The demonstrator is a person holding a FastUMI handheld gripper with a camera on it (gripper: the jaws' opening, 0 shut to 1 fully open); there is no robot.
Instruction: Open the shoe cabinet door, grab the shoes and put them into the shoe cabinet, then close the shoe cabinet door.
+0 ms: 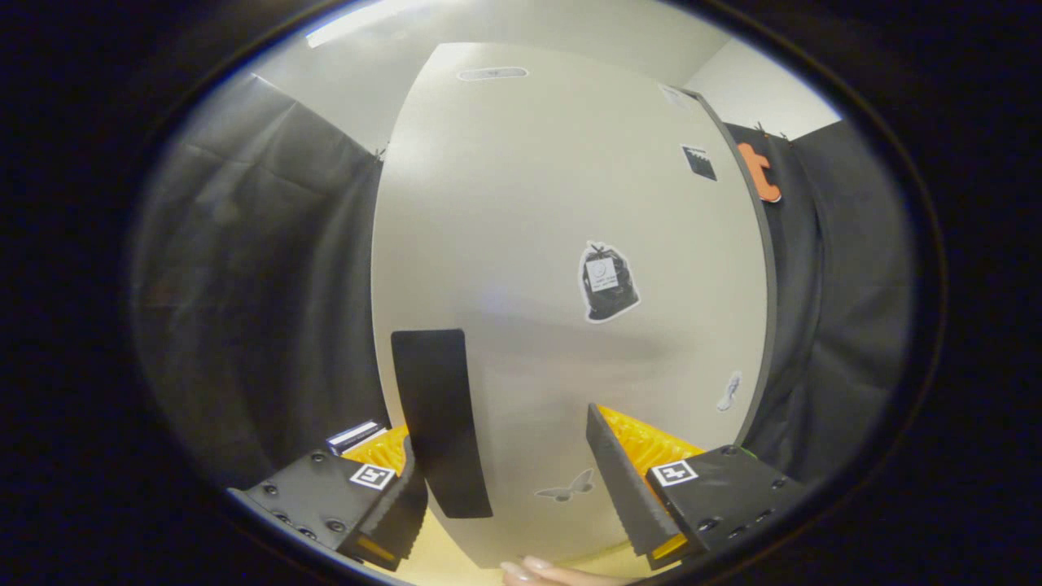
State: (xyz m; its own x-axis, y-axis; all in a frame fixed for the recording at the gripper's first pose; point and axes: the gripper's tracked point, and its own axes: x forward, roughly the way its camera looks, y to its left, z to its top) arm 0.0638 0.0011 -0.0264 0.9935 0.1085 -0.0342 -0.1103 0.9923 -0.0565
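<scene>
The shoe cabinet's white door (553, 244) stands right in front of me, close up. Its black upright handle (440, 423) is on the door's left part, just inside my left finger (391, 488). My gripper (501, 443) is open, its fingers spread across the lower door, the handle and bare door panel between them. Neither finger presses on the handle. Whether the door is ajar or flush with the cabinet cannot be told from this close.
Black cloth hangs to the left (269, 285) and right (838, 309) of the cabinet. The cabinet's dark right edge (765, 309) runs top to bottom. A person's fingertips (537, 570) show below the door, between my fingers. Small stickers (607, 282) dot the door.
</scene>
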